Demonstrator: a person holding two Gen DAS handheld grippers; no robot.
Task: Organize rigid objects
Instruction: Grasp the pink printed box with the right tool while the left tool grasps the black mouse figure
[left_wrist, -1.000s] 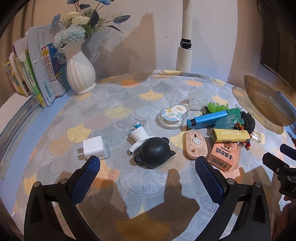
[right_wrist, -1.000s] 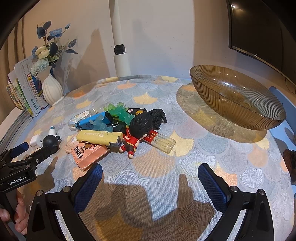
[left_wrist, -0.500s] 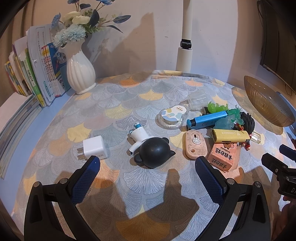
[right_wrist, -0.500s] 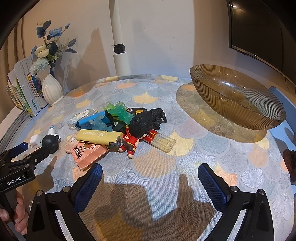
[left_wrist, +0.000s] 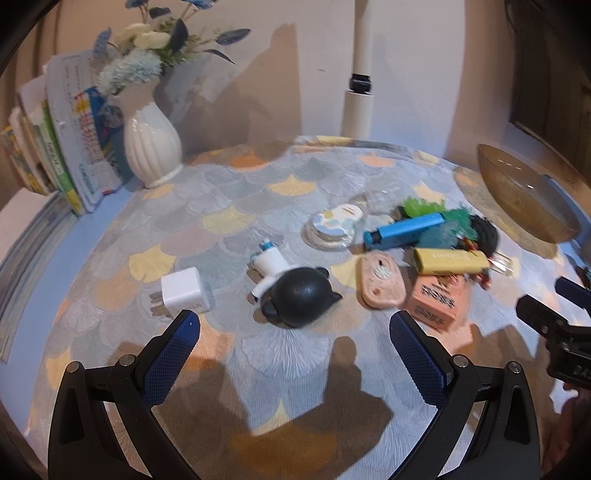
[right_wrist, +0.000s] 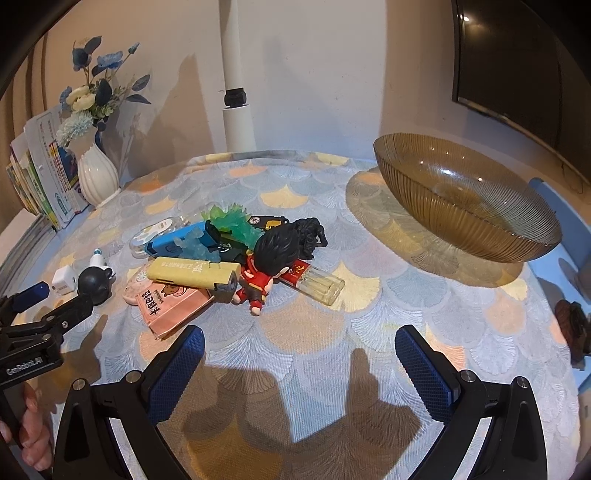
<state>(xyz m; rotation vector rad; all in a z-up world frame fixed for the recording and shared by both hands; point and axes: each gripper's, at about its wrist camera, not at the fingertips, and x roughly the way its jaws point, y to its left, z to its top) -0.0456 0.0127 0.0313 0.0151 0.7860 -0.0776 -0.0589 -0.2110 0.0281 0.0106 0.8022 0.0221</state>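
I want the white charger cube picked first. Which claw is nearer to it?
Left. The left claw is open with its left fingertip just in front of the white charger cube. The right claw is open too, beyond the toy pile, farther from it.

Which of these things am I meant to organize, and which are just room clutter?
For the job: white charger, black round toy, yellow lighter, blue lighter, pink box, red figurine, amber bowl, probably where they go.

Lying about: white vase, books, white pole.
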